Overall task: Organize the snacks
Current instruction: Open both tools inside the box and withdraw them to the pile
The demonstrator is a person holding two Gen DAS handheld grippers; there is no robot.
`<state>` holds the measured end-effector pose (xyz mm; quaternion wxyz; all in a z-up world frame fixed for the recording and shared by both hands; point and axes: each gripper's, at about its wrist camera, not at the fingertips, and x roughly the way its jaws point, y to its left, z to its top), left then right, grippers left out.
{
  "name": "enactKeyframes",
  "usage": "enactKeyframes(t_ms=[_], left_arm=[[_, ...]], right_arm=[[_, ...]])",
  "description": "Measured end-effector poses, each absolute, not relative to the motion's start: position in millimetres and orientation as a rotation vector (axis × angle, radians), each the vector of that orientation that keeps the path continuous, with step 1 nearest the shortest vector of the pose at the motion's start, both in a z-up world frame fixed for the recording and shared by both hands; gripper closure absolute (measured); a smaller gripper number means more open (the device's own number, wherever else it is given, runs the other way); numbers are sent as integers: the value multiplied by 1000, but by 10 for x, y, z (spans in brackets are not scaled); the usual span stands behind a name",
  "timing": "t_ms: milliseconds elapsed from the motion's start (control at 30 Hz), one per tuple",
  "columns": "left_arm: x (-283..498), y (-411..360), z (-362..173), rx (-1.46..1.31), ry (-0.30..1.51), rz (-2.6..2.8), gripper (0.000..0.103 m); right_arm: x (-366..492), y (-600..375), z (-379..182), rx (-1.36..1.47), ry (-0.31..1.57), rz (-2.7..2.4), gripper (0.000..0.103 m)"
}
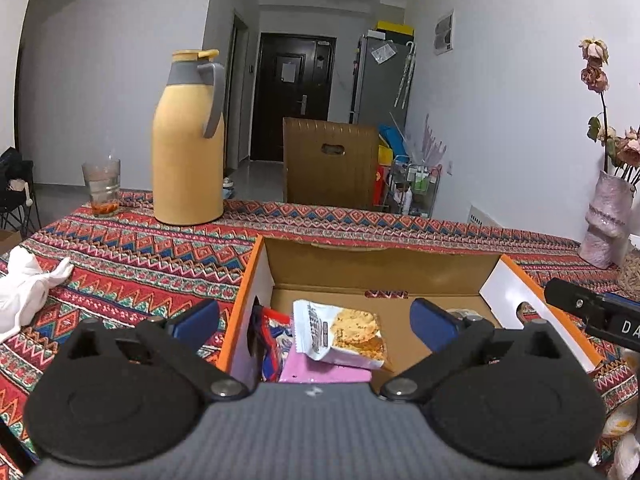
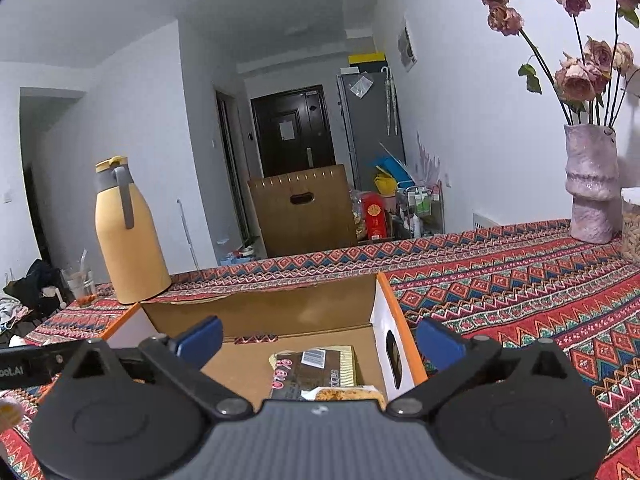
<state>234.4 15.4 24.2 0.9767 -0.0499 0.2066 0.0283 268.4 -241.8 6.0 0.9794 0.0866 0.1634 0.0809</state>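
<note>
The orange-edged open cardboard box (image 1: 400,268) sits on the red patterned tablecloth (image 1: 132,248), with bare cloth to its left up to the yellow thermos jug (image 1: 188,140) and white crumpled cloth (image 1: 24,292). Inside lie a white cracker packet (image 1: 340,334) on a pink packet (image 1: 320,372), and a dark brown snack packet (image 2: 316,368). The left gripper (image 1: 316,320) straddles the box's left wall, fingers apart and empty; the right gripper (image 2: 320,338) straddles the right wall, likewise spread.

Left gripper (image 1: 316,318) and right gripper (image 2: 320,338): jaws spread wide, holding nothing.
</note>
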Motion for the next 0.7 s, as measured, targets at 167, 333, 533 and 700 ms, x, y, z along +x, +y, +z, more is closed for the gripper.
enactKeyframes(t_ms=[167, 333, 533, 700], left_arm=[[2236, 119, 364, -91, 401, 53, 0], [2091, 90, 450, -76, 384, 46, 0], [1887, 73, 452, -62, 383, 26, 0], [1720, 94, 395, -41, 399, 12, 0]], right_arm=[[2564, -2414, 193, 166, 293, 159, 0], [2407, -2431, 275, 147, 278, 158, 0], [2196, -2428, 271, 116, 295, 163, 0], [1999, -2434, 227, 90, 315, 172, 0]])
